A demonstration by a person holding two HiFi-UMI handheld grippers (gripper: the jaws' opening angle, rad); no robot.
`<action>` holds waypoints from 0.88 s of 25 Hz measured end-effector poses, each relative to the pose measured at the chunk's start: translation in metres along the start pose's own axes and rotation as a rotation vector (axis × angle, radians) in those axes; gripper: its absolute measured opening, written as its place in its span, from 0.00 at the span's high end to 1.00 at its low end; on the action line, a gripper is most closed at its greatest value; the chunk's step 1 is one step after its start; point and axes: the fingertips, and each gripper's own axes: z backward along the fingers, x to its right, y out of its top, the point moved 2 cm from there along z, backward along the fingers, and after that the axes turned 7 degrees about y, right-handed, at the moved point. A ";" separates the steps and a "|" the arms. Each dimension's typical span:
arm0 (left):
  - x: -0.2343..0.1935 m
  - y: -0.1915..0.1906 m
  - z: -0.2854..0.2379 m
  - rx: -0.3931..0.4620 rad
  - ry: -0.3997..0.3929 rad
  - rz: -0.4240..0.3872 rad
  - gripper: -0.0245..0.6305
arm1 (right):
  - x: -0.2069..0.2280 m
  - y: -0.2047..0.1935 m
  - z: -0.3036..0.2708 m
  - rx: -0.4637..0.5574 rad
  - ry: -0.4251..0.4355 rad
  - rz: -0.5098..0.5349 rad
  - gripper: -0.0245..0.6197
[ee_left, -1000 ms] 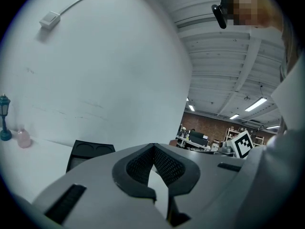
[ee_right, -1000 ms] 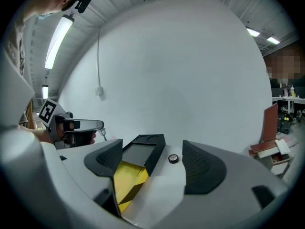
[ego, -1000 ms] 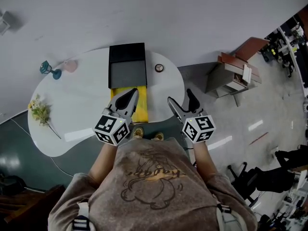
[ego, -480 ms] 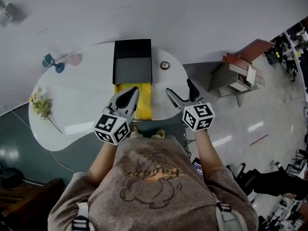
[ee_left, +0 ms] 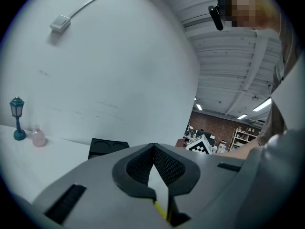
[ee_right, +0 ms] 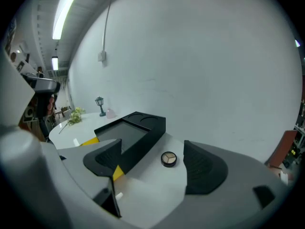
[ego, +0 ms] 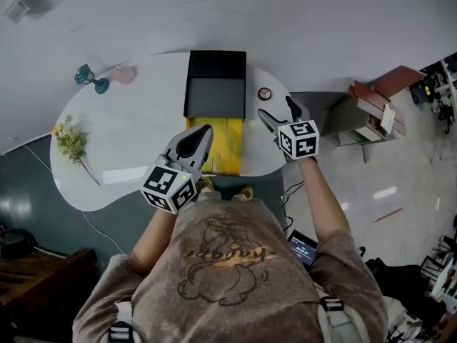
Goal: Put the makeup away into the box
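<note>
The right tongs (ego: 276, 113) have gone from the near edge of the worktop (ego: 128, 141) out over its right lobe, closer to the makeup compact (ego: 265, 93). The left tongs (ego: 202, 133) hold much the same spot over the near left part of the yellow panel (ego: 227, 148). The right tongs' jaws have just been opening and stand wide apart, holding nothing. In the right gripper view the round compact (ee_right: 168, 159) shows between them, but it lies flat on the worktop farther on and touches neither pad. The left tongs (ee_left: 153, 149) are closed tip to tip, with nothing between the pads. The compact sits on the right part of the worktop, near the curved far right edge and apart from the right wall of the black box (ego: 216, 63). A strip of bare worktop separates them. The box stands at the far middle of the worktop, hard up to the wall, with the yellow panel running from it to the near edge. Left of the box the surface lies open as far as the flower sprig (ego: 71, 141) by the left edge. At the far left stand a teal lantern figure (ego: 89, 77) and a pink bottle (ego: 125, 75). Beyond the right edge, on the floor, stands a low stack of shelves (ego: 371, 113). The person's shoes (ego: 245, 191) show at the near edge.
</note>
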 end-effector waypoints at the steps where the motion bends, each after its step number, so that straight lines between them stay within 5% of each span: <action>1: -0.003 -0.001 0.002 -0.003 0.008 0.003 0.93 | 0.005 -0.005 -0.009 -0.022 -0.002 0.001 0.34; 22: -0.040 -0.018 0.038 -0.055 0.159 0.038 0.93 | 0.058 -0.072 -0.117 -0.268 -0.053 0.033 0.43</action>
